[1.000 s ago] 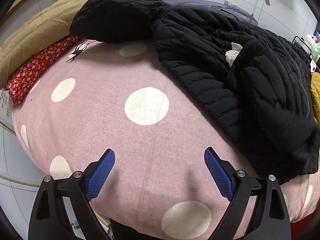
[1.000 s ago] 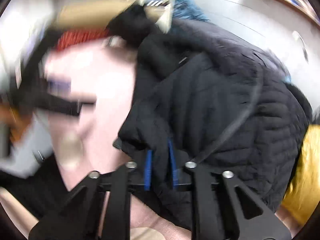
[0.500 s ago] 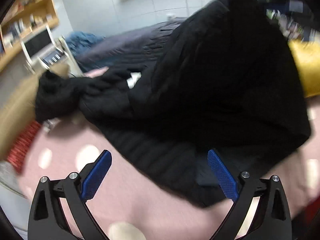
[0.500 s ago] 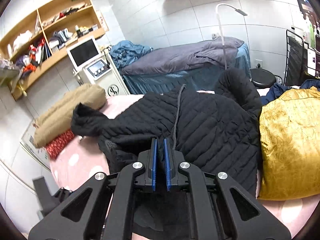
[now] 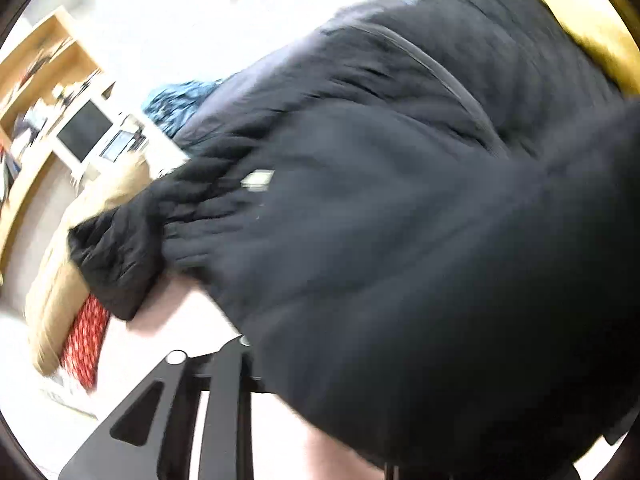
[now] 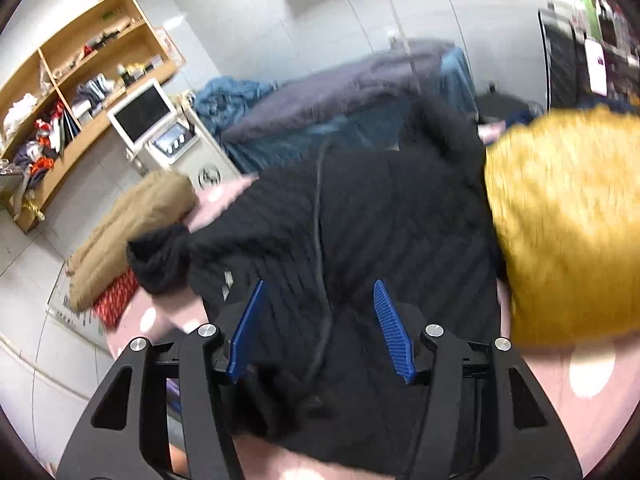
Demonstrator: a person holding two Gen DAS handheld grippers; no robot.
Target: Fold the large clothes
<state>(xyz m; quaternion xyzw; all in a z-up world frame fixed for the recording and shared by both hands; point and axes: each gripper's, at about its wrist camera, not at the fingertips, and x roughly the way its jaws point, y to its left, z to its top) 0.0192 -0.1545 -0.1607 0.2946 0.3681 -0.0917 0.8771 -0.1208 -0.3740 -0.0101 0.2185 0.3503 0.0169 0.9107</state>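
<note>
jacket: big black quilted puffer (image 6: pixel 384 216), sprawled over the pink polka-dot bed (image 6: pixel 592 376). It fills most of both views and runs away from the cameras toward the far side, with one sleeve (image 6: pixel 160 256) flopped out to the left near the tan pillow (image 6: pixel 132 216).

right gripper: (image 6: pixel 320 332) blue pads (image 6: pixel 390 332) spread wide with nothing pinched. The near edge of the jacket lies right under and between them, and a dark seam or cord line (image 6: pixel 318 216) runs almost straight ahead down the gap.

left gripper: (image 5: pixel 256 364) honestly can't tell. Jacket fabric is draped over the tip, only the black frame on one side shows, and the whole view is smeared.

key relation: the jacket's long axis looks roughly in line with the right gripper's pointing direction, and both grippers are right at the near edge. The left one looks buried in cloth, so I'd guess it's the closer one to any grab.

neighbours: a mustard yellow garment (image 6: pixel 568 224) sits hard against the jacket's right side, so a fold that way could snag on it.
</note>
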